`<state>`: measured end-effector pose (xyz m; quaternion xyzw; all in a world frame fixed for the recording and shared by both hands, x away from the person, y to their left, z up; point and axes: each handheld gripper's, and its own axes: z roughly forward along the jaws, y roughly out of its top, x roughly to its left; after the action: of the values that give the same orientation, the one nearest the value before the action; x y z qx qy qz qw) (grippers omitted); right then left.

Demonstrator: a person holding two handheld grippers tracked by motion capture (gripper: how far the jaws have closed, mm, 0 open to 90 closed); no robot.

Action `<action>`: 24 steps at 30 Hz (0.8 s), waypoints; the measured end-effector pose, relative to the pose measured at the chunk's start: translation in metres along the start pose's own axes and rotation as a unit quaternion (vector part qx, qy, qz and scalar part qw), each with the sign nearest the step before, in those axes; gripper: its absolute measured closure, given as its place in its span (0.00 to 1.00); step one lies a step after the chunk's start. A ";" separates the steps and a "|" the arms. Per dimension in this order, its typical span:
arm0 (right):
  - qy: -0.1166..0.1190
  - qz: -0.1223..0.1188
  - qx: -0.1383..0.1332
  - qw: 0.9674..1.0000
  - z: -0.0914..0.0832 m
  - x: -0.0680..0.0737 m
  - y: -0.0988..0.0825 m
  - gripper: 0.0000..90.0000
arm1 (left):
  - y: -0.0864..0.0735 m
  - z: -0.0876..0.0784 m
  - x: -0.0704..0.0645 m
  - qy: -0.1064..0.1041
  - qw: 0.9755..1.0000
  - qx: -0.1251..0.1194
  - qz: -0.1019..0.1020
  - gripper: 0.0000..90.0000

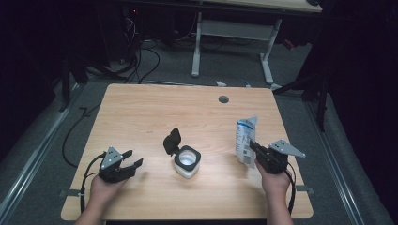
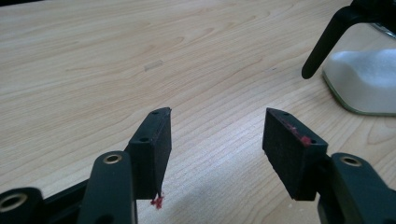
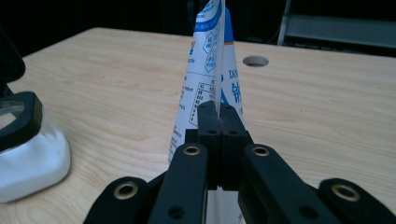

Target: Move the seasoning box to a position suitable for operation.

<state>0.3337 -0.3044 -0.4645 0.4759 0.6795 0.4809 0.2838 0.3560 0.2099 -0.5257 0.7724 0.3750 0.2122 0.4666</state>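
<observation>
Starting at the left of the wooden table, the left gripper sits low near the front edge in the person's left hand, its jaws spread apart with nothing between them; the left gripper view confirms it, bare wood showing in the gap between the two black pads, and a few red crumbs clinging to them. Moving toward the middle, there's the small clear jar standing upright on the table, white powder inside it, its black flip lid swung open and leaning up and back to the left. It stands just beyond the left gripper's reach, apart from both tools. On to the right side now: the right gripper is clamped tight on a white-and-blue pouch, pinching the flat packet by its edge and holding it upright near the table's right side, well clear of the jar. The right gripper view shows the jaws pressed together on the thin film, the pouch rising straight up above them, with a round cable hole in the tabletop beyond.
</observation>
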 end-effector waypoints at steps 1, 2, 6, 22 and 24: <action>0.000 0.001 -0.007 1.000 -0.001 0.000 -0.001 1.00 | 0.000 0.000 0.000 0.002 1.000 0.002 0.003 0.46; 0.000 0.005 -0.012 1.000 -0.002 0.000 -0.003 1.00 | -0.001 -0.001 -0.001 0.004 1.000 0.005 0.005 0.46; 0.004 0.002 -0.025 1.000 -0.002 -0.001 -0.008 1.00 | -0.004 -0.002 -0.002 0.006 1.000 0.012 0.005 0.46; -0.002 0.003 -0.039 0.999 0.004 -0.008 -0.014 1.00 | -0.014 -0.017 0.002 0.020 1.000 0.013 -0.002 0.45; -0.004 0.004 -0.042 0.999 0.004 -0.010 -0.014 1.00 | -0.014 -0.018 0.003 0.019 1.000 0.012 -0.003 0.45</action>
<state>0.3360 -0.3131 -0.4794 0.4678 0.6556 0.5087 0.3043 0.3399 0.2260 -0.5299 0.7728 0.3884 0.2212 0.4506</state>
